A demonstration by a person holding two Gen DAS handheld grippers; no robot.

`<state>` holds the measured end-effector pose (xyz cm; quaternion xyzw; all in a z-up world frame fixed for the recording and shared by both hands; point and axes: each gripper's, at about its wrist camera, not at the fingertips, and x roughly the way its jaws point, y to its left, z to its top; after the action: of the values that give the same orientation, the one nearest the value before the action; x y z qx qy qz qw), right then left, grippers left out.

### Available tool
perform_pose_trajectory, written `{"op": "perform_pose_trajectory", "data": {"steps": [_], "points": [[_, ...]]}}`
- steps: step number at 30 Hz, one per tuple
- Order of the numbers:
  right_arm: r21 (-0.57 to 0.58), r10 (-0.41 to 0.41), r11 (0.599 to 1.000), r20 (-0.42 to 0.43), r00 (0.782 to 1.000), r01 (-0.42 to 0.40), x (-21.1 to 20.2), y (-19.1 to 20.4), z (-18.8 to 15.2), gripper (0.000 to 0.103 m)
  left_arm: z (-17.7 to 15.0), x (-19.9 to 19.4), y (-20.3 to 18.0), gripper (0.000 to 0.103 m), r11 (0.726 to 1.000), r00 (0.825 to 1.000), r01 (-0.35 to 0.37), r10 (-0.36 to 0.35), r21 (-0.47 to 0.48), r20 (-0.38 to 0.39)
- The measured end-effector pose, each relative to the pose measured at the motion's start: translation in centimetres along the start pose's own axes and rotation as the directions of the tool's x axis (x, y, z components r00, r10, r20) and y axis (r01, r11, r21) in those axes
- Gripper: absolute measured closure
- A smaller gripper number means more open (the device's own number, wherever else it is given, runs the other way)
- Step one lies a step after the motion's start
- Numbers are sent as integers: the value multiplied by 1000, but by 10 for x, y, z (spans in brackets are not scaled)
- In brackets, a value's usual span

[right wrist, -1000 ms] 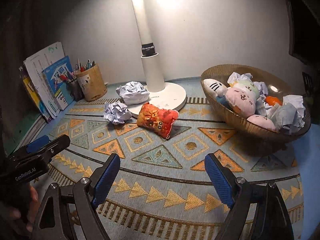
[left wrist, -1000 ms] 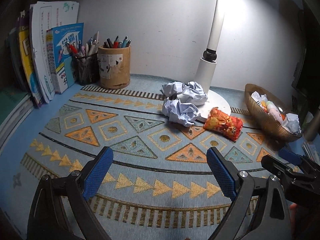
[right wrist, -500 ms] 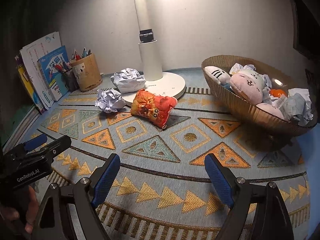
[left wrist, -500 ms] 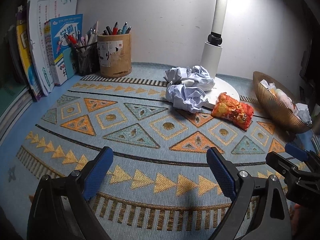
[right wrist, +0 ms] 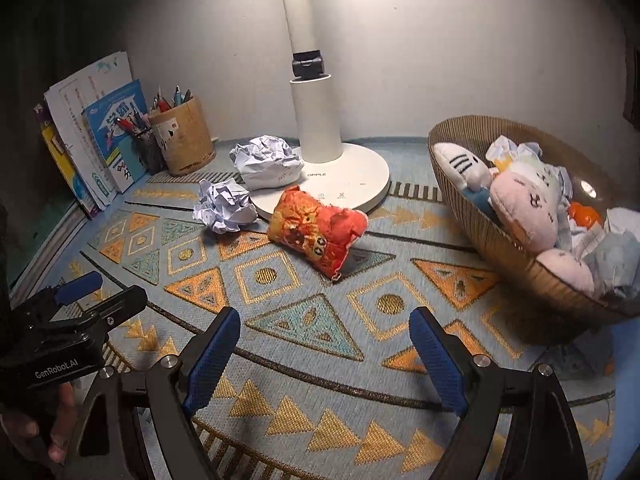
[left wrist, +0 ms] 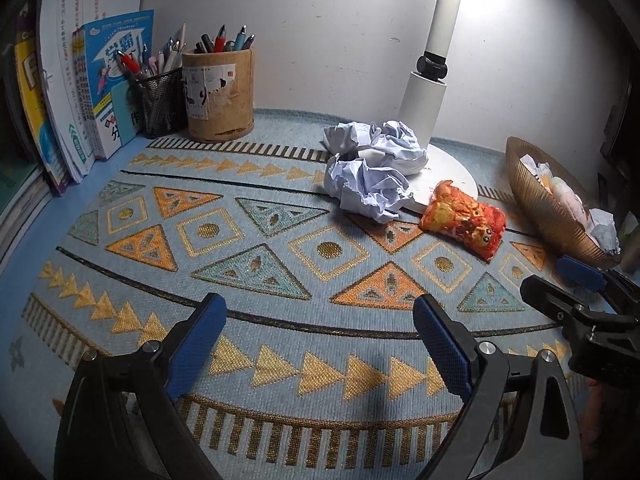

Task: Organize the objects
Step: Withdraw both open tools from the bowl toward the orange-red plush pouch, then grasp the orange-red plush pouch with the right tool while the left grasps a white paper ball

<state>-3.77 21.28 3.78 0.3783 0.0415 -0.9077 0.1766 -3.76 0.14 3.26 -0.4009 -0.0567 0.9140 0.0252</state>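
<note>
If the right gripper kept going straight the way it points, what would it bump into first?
Probably the mat just ahead, since the open right gripper points downward at bare weave. The orange snack-bag toy lies farther on; depth is uncertain.

Two crumpled paper balls (right wrist: pixel 225 211) (right wrist: pixel 266 162) and an orange plush snack bag (right wrist: pixel 316 232) lie by the mat's far edge, woven basket (right wrist: pixel 500 248) of plush toys at right edge.

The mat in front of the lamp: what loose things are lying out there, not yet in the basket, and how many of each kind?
Crumpled paper balls: 2, one on the mat, one on the lamp base
Orange snack-bag plush toy: 1
Total: 3 loose things outside the basket
</note>
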Motion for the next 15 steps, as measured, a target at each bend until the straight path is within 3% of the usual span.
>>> {"op": "perform_pose_trajectory", "data": {"steps": [2,4,6,9,13,15], "points": [[-113,-45,992,29,999,48,3,13,15,18,18,10,-2,9,997,996,80,-81,-16,-49],[-200,-94,975,34,995,99,14,23,26,18,36,23,-5,9,991,990,134,-135,-25,-48],[-257,-120,958,32,992,125,28,29,35,18,49,44,-10,9,994,992,110,-110,-2,-67],[-303,-139,943,26,990,140,45,31,40,18,60,72,-13,9,987,981,163,-164,-14,-106],[-327,-162,933,-6,987,151,70,25,46,18,68,91,-20,9,986,982,165,-167,-35,-93],[-316,-143,941,-33,989,126,80,19,47,23,68,95,-24,11,987,984,155,-157,-32,-82]]}}
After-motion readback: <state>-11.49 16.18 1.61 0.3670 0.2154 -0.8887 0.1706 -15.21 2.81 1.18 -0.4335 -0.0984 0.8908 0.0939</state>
